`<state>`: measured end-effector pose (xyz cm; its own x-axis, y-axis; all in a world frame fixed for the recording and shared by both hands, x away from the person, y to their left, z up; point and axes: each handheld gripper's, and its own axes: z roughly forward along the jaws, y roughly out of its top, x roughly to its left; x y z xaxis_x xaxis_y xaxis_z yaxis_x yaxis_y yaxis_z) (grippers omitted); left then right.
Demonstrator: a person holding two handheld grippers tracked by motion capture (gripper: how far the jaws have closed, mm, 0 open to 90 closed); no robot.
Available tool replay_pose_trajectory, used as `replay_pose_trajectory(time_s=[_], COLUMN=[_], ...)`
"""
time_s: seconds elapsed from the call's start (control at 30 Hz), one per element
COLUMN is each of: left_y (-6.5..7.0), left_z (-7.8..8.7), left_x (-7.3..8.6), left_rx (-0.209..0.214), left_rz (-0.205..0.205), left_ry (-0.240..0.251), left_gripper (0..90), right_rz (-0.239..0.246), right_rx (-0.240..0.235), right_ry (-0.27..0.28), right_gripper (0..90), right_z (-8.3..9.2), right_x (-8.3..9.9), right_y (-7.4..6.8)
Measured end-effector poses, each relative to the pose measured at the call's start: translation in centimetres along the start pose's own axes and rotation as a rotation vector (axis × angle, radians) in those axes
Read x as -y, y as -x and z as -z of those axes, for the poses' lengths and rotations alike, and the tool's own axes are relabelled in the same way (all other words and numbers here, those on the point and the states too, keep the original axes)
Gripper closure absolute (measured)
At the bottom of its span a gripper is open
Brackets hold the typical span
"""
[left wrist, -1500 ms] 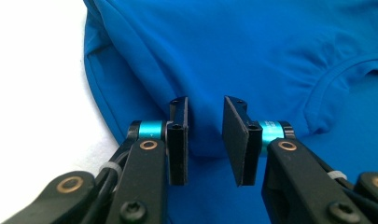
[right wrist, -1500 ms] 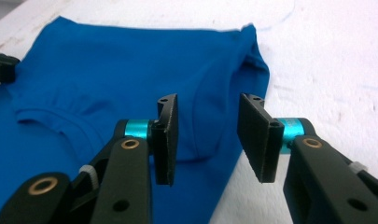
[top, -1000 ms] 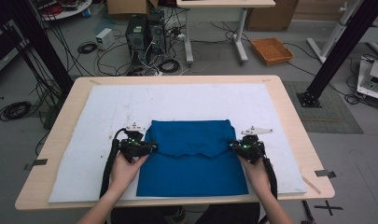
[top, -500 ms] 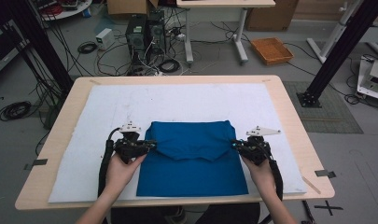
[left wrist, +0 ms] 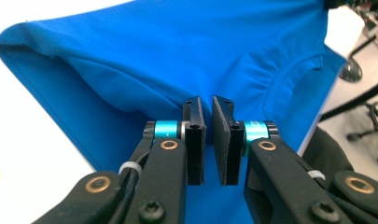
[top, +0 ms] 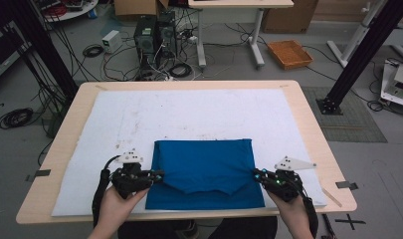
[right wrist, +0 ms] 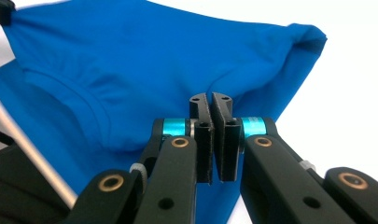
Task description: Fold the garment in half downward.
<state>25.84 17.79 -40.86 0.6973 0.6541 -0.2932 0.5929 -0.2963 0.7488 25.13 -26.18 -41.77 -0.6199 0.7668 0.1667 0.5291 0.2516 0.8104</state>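
Note:
A blue T-shirt [top: 204, 159] lies on the white mat [top: 189, 109] near the table's front edge, its upper layer doubled over toward the person so the neckline faces the front. My left gripper [top: 158, 175] is shut on that layer's left edge. My right gripper [top: 256, 175] is shut on its right edge. In the left gripper view the jaws stand almost together, the gripper [left wrist: 206, 103] pinching the blue cloth [left wrist: 177, 46] at its tips. In the right gripper view the gripper [right wrist: 210, 100] is shut tight on the cloth [right wrist: 154, 56], which drapes away from it.
The mat covers most of the wooden table [top: 313, 129]; bare mat stretches behind the shirt. On the floor beyond are computer towers [top: 154, 37], tangled cables, an orange tray [top: 289, 54] and black frame posts [top: 358, 55]. Tape strips [top: 346, 184] mark the table's sides.
Both grippers have come toward the person and slightly up, drawing the shirt's upper layer over the lower one. The shirt's far edge now lies closer to the front.

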Motion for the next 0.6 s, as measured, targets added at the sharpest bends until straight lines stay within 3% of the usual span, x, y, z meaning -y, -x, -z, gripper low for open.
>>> replay_pose_trajectory(time_s=[0.17, 0.4, 0.6], left_y=[1.1, 1.0, 0.8], left_z=[-0.1, 0.1, -0.2], left_x=[1.5, 2.4, 2.8], left_rx=[0.007, 0.020, 0.011], left_rz=[-0.013, 0.007, 0.000], left_ry=[-0.029, -0.045, -0.068], left_gripper=[83.2, 83.2, 81.8], right_rz=[0.005, 0.013, 0.010], right_rx=[-0.006, 0.000, 0.000], right_ry=[-0.008, -0.021, -0.035], right_gripper=[87.9, 87.9, 87.7], right_z=[0.4, 1.0, 1.3], right_x=[1.5, 2.6, 3.2], right_y=[-1.2, -1.6, -1.5])
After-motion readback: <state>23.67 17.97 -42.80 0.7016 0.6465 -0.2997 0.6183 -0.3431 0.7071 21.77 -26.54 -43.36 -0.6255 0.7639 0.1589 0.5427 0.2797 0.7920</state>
